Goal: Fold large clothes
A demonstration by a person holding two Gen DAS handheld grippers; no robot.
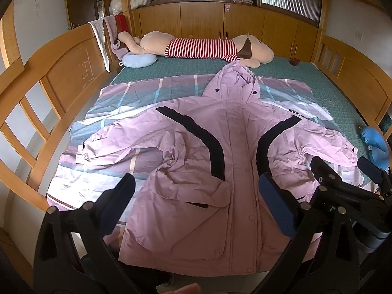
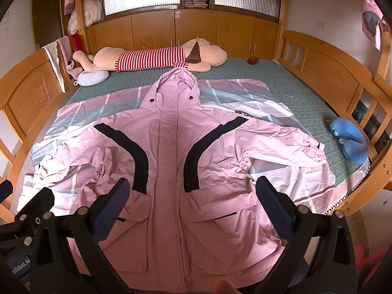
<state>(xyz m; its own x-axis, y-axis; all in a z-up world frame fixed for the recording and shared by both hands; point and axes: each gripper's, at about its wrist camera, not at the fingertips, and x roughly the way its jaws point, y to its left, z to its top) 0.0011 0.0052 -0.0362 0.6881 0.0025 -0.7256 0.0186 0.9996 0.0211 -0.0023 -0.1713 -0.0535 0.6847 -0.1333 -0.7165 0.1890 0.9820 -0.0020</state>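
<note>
Bed (image 1: 306,78) has pink coat (image 1: 220,147) spread flat, front up, hood toward plush dog (image 1: 208,46). Left gripper (image 1: 196,193) and right gripper (image 2: 193,193) hover over its hem, both wide open, holding nothing

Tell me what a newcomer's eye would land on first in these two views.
The big pink coat with black stripes, spread front-up across the middle of the bed, sleeves out to both sides and hood pointing away. Behind it, along the far edge, lies a huge plush dog in a red-and-white striped shirt. In the foreground, the left tool and right tool hang open above the coat's hem.
</note>
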